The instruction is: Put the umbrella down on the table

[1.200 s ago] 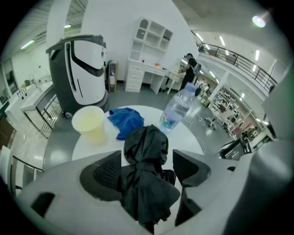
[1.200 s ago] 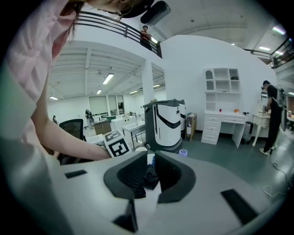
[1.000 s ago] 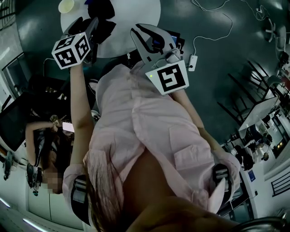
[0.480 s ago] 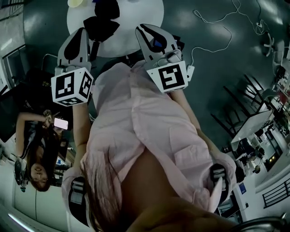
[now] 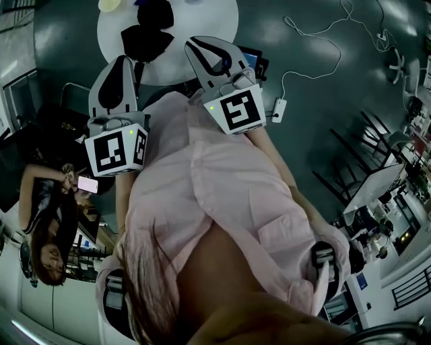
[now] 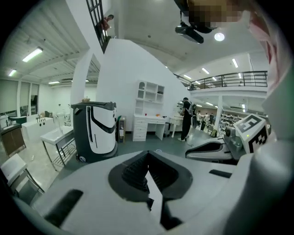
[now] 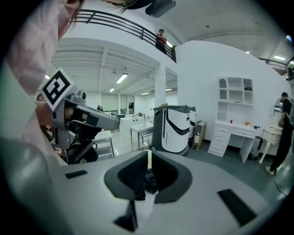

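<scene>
Lying on table [image 5: 202,20] — umbrella [image 5: 145,37], cup [image 5: 110,5] near

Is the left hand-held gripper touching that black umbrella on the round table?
Apart. In the left gripper view the left hand-held gripper is shut on nothing, facing the room; the head view shows the umbrella lying on the table.

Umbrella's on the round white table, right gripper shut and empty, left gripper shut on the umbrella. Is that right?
No: the left gripper is shut on nothing; the left gripper view shows its jaws together and bare. The umbrella lies on the table, and the right gripper is shut and empty.
</scene>
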A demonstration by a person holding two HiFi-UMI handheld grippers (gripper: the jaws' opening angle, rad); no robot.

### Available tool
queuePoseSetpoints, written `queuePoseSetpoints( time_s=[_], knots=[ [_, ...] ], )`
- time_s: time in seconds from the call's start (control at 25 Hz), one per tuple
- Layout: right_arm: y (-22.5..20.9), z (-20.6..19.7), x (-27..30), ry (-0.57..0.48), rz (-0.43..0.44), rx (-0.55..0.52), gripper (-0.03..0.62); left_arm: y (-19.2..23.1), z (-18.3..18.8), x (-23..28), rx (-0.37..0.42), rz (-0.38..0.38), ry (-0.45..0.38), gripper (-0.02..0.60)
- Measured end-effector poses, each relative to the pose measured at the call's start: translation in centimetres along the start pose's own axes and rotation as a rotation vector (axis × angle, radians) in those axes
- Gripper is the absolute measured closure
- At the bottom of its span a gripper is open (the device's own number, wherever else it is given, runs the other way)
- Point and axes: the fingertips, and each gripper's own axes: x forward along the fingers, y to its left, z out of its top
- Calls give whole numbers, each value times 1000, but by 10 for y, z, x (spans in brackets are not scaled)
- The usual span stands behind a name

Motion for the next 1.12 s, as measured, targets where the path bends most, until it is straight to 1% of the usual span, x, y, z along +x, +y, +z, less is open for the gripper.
queuePoseSetpoints(
  time_s=[0.08,0.32,1.12],
  knots=[
    [4,1,1,8,10,-18,553,-7,0,2,-21,-19,-6,561],
    [3,3,-2,6,7,-13,553,-20,-6,4,-31,-61,8,561],
    [1,1,-2,0,-14,-3,553,-16,-14,3,-56,-62,14,561]
  ],
)
